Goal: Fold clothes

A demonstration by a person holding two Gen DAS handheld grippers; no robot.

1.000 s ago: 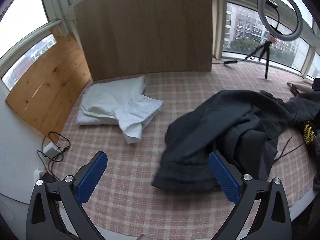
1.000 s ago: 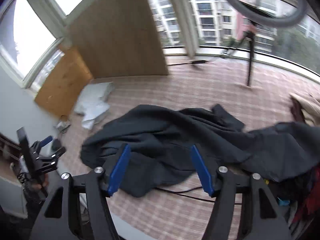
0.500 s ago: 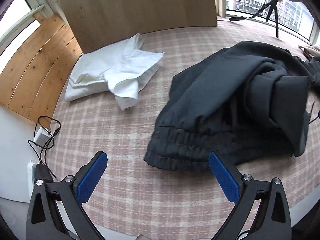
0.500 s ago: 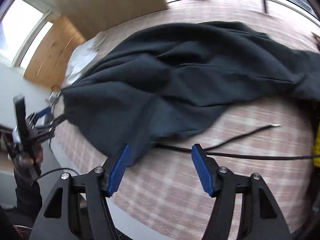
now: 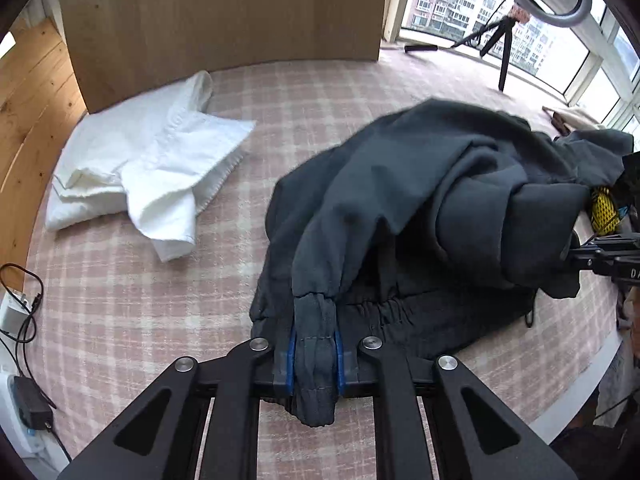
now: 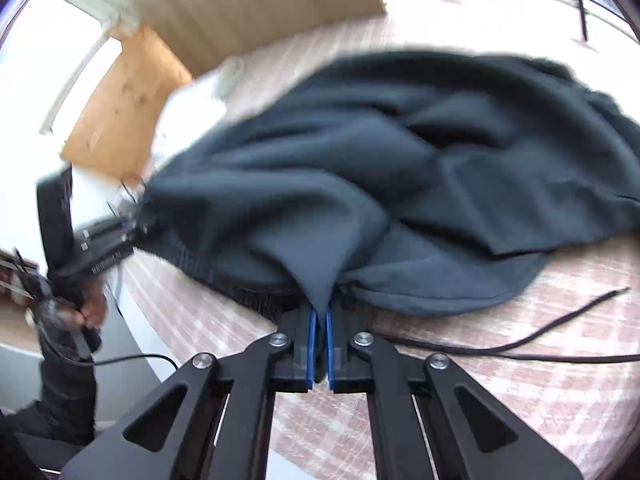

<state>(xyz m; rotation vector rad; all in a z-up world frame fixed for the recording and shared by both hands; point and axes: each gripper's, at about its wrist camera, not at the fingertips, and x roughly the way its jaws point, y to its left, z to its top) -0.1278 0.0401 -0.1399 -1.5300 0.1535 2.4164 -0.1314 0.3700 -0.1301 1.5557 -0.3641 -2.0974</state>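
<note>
Left wrist view first: the left gripper has its blue pads squeezed onto a bunched fold of the dark sweatpants, right by the elastic waistband, with a bit of fabric hanging out below the fingers. Rest of the pants lie in a rumpled heap on the pink plaid cover, towards the right side. Off to the left and well apart from them sits a crumpled white garment, near a tall wooden board. At the far right edge the right gripper pokes in, touching the pants; there's white lettering on its body but I can only make out something like "DA", the rest is cut off. A yellow mesh thing peeks out just behind the pants. A ring light on a tripod stands by the windows, and a charger with cables sits at the left edge.

Right wrist view, pretty blurry: the right gripper is closed almost all the way, pinching a pointed fold of the sweatpants between the blue pads. A black cord runs across the plaid cover just beside it. At left, a hand holds the left gripper against the waistband end. It has some printing on it, too smeared to read. No containers anywhere that I can see.
</note>
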